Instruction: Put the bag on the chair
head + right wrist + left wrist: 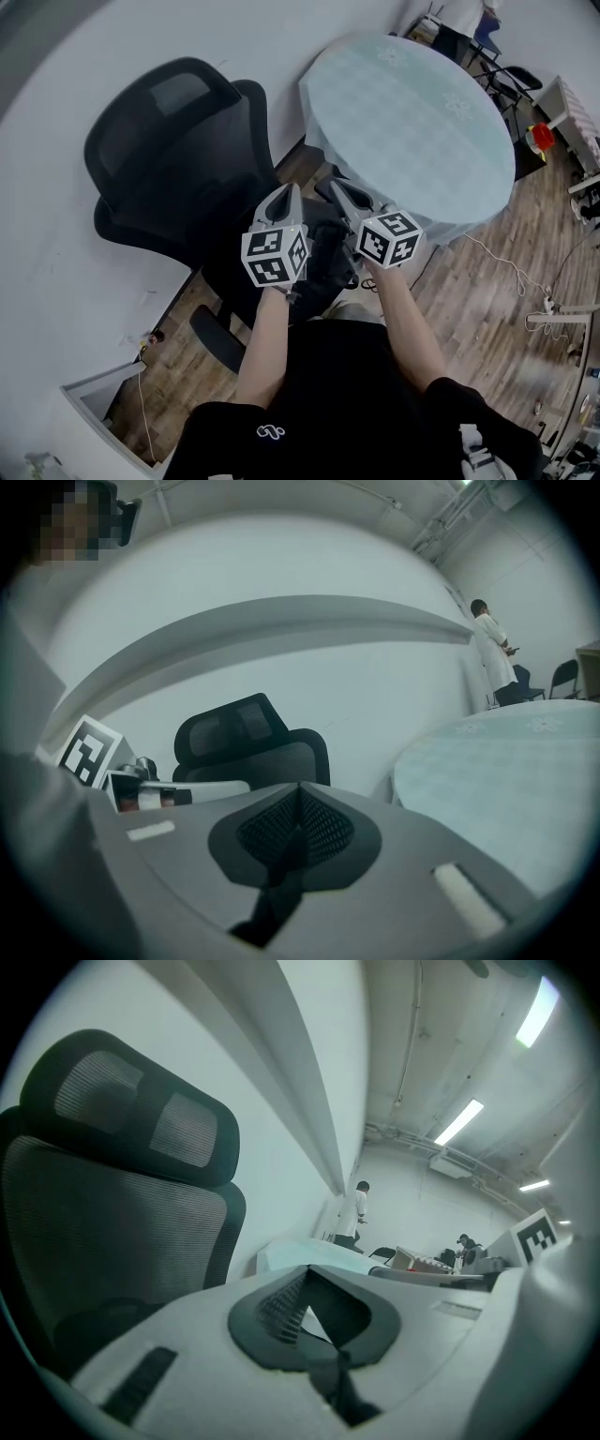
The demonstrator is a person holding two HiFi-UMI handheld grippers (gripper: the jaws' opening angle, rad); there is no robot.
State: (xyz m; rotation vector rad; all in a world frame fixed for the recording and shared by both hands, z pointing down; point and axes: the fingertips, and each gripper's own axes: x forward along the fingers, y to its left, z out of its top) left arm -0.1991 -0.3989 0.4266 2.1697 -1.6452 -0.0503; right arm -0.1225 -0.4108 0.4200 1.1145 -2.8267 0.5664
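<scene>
Round tabletop (412,112) fills upper right. Black mesh chair (173,159) sits upper left against the white wall (56,234), near the tabletop. Bare left forearm (267,347) and right forearm (408,319) reach forward side by side at frame centre. The left claw (287,195) is fully closed and empty, and the right claw (337,190) is the same. Dark lump (328,258) beneath them: bag or chair part, can't tell.
</scene>
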